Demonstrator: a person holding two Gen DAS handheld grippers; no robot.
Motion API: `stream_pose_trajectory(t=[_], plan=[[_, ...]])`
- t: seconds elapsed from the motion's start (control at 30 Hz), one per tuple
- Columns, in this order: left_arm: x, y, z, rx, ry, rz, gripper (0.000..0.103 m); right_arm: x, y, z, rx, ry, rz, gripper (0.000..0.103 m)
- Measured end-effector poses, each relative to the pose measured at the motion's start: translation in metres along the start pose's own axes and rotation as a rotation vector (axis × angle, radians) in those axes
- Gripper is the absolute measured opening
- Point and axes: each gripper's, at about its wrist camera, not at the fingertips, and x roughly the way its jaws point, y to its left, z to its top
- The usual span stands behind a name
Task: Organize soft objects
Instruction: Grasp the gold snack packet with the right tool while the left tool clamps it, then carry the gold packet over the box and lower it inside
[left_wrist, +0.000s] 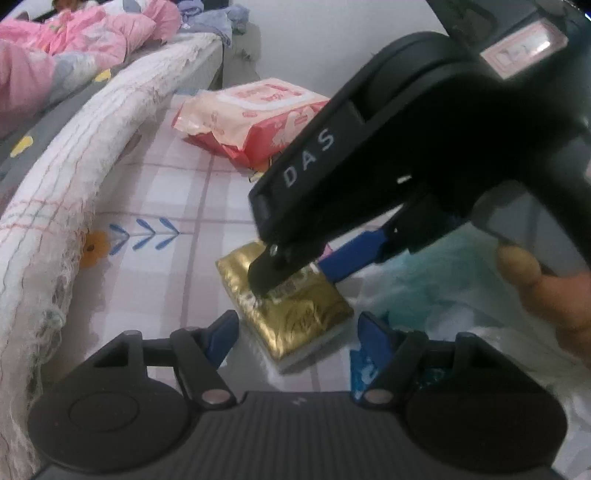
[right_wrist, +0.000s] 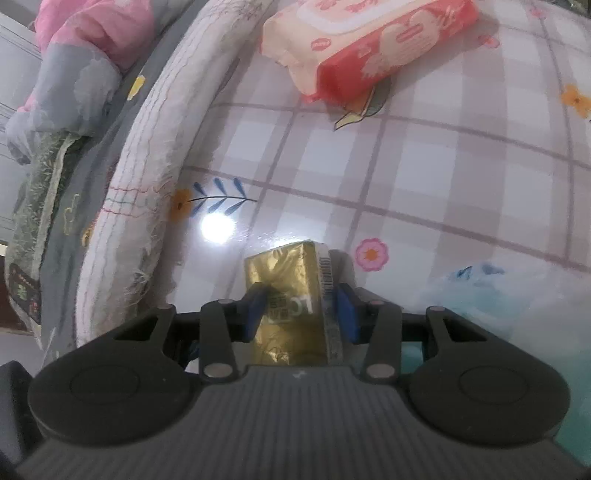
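A small gold tissue pack (left_wrist: 291, 314) lies on the checked tablecloth (left_wrist: 177, 199). My right gripper (right_wrist: 300, 303) is shut on the gold pack (right_wrist: 291, 295), its blue pads against both sides. In the left wrist view the right gripper (left_wrist: 295, 273) comes down from the upper right onto the pack. My left gripper (left_wrist: 297, 334) is open and empty, its blue fingers either side of the pack's near end, not touching it. A red and pink wet-wipes pack (left_wrist: 255, 118) lies farther back; it also shows in the right wrist view (right_wrist: 365, 44).
A white frayed cloth roll (left_wrist: 62, 206) curves along the left edge of the table, also in the right wrist view (right_wrist: 147, 177). Pink and grey bedding (left_wrist: 74, 40) lies beyond it. A thin blue-green plastic bag (right_wrist: 476, 291) sits at the right.
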Motion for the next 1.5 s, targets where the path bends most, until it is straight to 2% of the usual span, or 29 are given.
stream_pose_trajectory(t=[0.1,0.23,0.4,0.63,0.83,0.97,1.0,1.27,1.5], plan=[[-0.001,-0.002,-0.001,0.014,-0.017,0.026,0.067,0.002,0.000,-0.001,0.011,0.004,0.018,0.042],[-0.007,0.000,-0.001,-0.013,-0.018,0.051,0.062,0.002,0.004,-0.006,0.002,0.001,0.038,0.037],[-0.034,-0.002,-0.003,-0.022,-0.051,0.085,0.060,-0.015,0.021,-0.016,-0.039,-0.029,0.058,0.034],[-0.101,-0.027,-0.006,0.014,-0.161,0.138,0.060,-0.075,0.047,-0.040,-0.086,-0.132,0.112,0.034],[-0.160,-0.074,-0.014,0.094,-0.247,0.142,0.060,-0.143,0.048,-0.077,-0.102,-0.246,0.154,0.033],[-0.189,-0.120,-0.014,0.174,-0.284,0.082,0.060,-0.198,0.028,-0.111,-0.073,-0.326,0.150,0.033],[-0.187,-0.132,-0.003,0.192,-0.293,0.056,0.060,-0.215,0.020,-0.122,-0.062,-0.349,0.141,0.033],[-0.198,-0.242,0.003,0.364,-0.292,-0.200,0.060,-0.317,-0.072,-0.211,0.105,-0.489,0.066,0.031],[-0.178,-0.321,-0.008,0.494,-0.231,-0.342,0.060,-0.353,-0.158,-0.282,0.274,-0.559,0.055,0.030]])
